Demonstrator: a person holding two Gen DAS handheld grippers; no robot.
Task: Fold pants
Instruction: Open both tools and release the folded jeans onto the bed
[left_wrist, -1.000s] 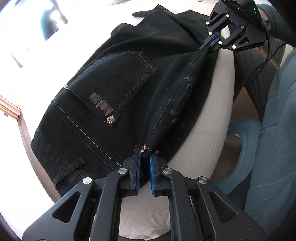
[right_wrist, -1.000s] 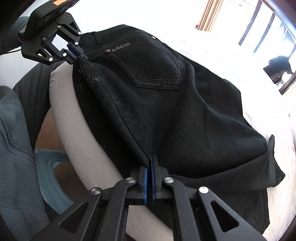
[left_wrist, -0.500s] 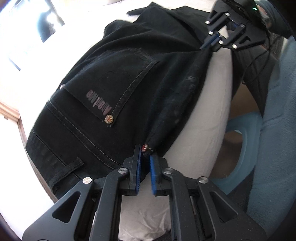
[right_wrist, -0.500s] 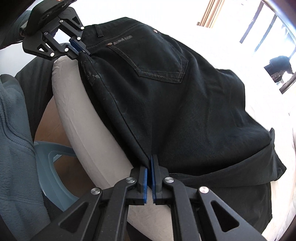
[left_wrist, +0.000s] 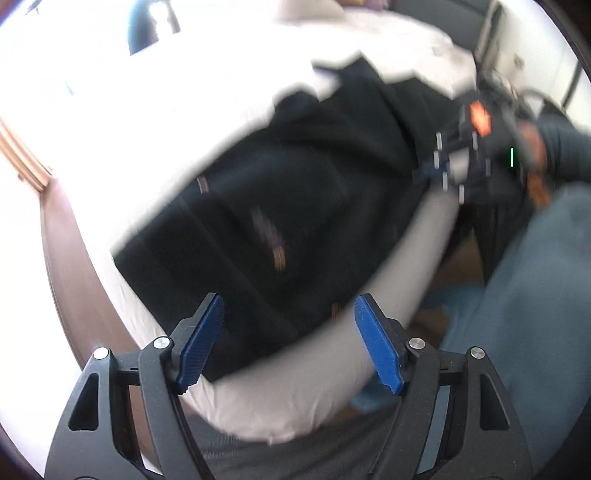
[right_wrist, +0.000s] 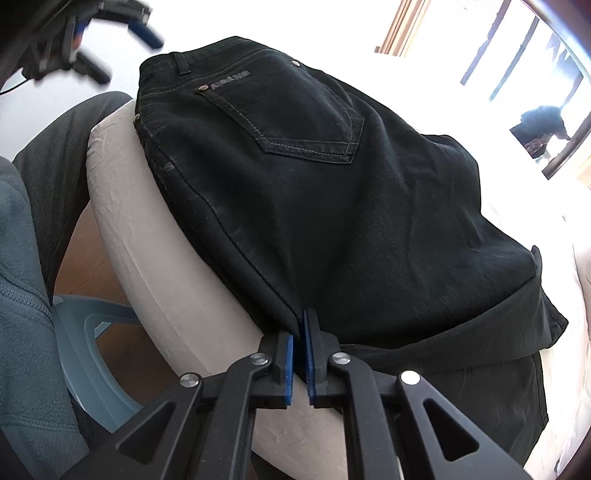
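Note:
Black jeans (right_wrist: 332, 192) lie folded lengthwise on a white bed, back pocket up, near the bed's edge. My right gripper (right_wrist: 299, 354) is shut on the jeans' near seam edge. My left gripper (left_wrist: 290, 339) is open and empty, lifted off the waistband end; the jeans (left_wrist: 295, 206) look blurred below it. In the right wrist view the left gripper (right_wrist: 110, 44) is a blur at the top left, above the waistband. In the left wrist view the right gripper (left_wrist: 439, 173) shows blurred at the jeans' far edge.
The white mattress edge (right_wrist: 155, 236) curves under the jeans. A blue plastic chair (right_wrist: 85, 332) stands beside the bed. The person's grey sleeve (right_wrist: 22, 314) and dark trousers (right_wrist: 48, 162) are at the left. A wooden bed frame (left_wrist: 62, 266) runs along the left.
My left gripper has opened, let go of the waistband edge and pulled back and up. The jeans have settled flat on the bed. My right gripper keeps its hold.

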